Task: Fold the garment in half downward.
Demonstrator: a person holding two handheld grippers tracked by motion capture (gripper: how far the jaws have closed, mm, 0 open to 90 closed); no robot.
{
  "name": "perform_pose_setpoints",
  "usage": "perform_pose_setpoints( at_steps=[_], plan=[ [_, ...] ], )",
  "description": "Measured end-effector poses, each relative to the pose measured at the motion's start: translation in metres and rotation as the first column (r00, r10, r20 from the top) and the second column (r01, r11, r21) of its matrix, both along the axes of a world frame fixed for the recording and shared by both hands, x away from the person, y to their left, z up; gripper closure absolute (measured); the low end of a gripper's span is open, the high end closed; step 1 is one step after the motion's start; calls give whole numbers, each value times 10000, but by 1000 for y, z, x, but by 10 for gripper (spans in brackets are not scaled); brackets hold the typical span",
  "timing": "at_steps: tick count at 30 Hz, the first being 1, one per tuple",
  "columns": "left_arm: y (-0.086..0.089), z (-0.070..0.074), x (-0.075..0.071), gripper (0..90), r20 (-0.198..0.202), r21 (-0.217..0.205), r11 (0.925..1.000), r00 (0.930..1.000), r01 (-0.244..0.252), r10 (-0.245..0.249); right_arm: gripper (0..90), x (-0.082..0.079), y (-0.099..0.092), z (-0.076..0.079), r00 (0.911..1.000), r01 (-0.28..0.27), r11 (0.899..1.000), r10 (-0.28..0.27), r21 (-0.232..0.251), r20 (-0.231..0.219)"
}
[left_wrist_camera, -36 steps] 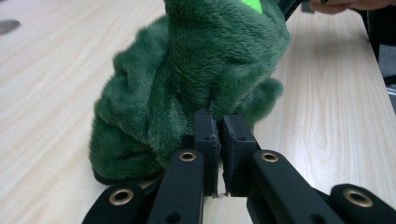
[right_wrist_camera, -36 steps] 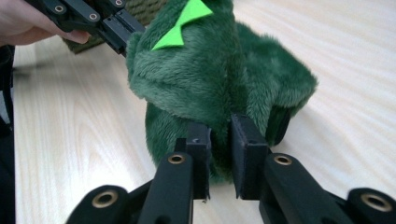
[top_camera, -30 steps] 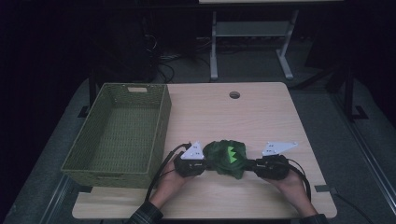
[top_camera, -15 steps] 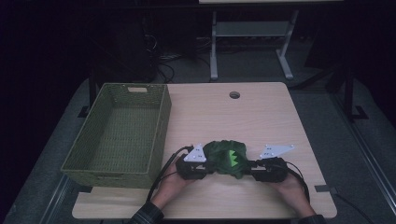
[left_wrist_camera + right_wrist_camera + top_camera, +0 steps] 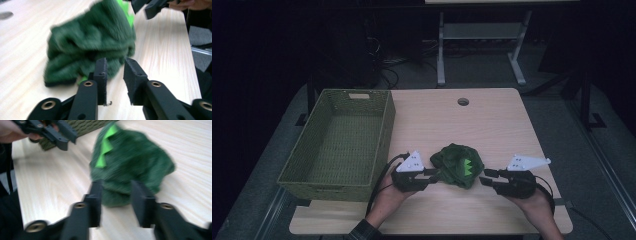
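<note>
Green plush cloth (image 5: 457, 170) sits bunched near the table's (image 5: 492, 120) front edge — left gripper (image 5: 435, 174) and right gripper (image 5: 484, 177) flank it, jaws parted, holding nothing.

Wooden table (image 5: 492, 125), one round hole near its far edge. Green woven basket (image 5: 339, 142), at table's left. Crumpled dark green cloth (image 5: 457, 165), bright green zigzag marking, near front edge. Left gripper (image 5: 432, 174) touching cloth; right gripper (image 5: 484, 176) just beside it.

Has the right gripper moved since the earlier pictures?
Yes. The right gripper has pulled back from the green cloth, toward the table's right edge.
</note>
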State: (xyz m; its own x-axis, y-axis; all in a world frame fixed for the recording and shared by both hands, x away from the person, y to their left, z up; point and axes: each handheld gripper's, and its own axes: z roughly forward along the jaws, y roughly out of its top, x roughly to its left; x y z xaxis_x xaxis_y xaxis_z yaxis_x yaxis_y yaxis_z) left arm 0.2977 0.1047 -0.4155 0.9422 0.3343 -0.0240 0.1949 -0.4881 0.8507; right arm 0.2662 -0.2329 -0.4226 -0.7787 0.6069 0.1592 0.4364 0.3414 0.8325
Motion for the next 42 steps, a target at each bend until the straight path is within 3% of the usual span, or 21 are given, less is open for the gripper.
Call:
perform_pose_setpoints(
  at_steps=[4, 9, 11, 12, 19, 25, 27, 31, 32, 38, 42],
  plan=[
    [-19, 20, 16, 788, 392, -129, 9999, 9992, 5, 0, 799, 21, 2, 4, 9993, 330, 9994, -331, -38, -195],
    [-38, 27, 35, 829, 413, -76, 9999, 9991, -113, 116, 864, 35, 13, -1, 9989, 186, 9996, -194, -195, -434],
    [-46, 23, 43, 883, 196, 100, 9999, 9998, -103, 101, 897, 39, 17, -3, 9985, 38, 9998, -48, -181, -538],
    [-51, 14, 48, 897, -128, 517, 9987, 9999, -47, 53, 898, 41, 22, -5, 9972, -197, 9996, 181, -210, -719],
    [-44, -14, 46, 899, -900, 1071, 9942, 9958, -55, 152, 898, 39, 28, -14, 9925, -594, 9972, 541, -461, -1098],
    [-33, -26, 39, 899, -1073, 1243, 9922, 9940, -96, 230, 899, 34, 36, -21, 9869, -776, 9934, 645, -846, -1478],
    [-31, -32, 34, 899, -1200, 1327, 9911, 9925, -57, 218, 899, 34, 39, -28, 9865, -661, 9887, 445, -1348, -1574],
    [-31, -39, 33, 899, -1315, 1401, 9901, 9910, -61, 247, 900, 34, 40, -33, 9836, -558, 9853, 264, -1617, -1785],
    [-34, -44, 33, 899, -1372, 1772, 9842, 9901, -62, 309, 900, 35, 39, -35, 9852, -507, 9788, 165, -1985, -1706],
    [-36, -51, 35, 900, -1478, 1897, 9818, 9885, -44, 329, 900, 38, 39, -43, 9800, -347, 9752, -97, -2187, -1988],
    [-38, -52, 38, 900, -1528, 1992, 9799, 9875, -75, 386, 900, 39, 40, -45, 9801, -349, 9794, -54, -1989, -1985]
  ],
)
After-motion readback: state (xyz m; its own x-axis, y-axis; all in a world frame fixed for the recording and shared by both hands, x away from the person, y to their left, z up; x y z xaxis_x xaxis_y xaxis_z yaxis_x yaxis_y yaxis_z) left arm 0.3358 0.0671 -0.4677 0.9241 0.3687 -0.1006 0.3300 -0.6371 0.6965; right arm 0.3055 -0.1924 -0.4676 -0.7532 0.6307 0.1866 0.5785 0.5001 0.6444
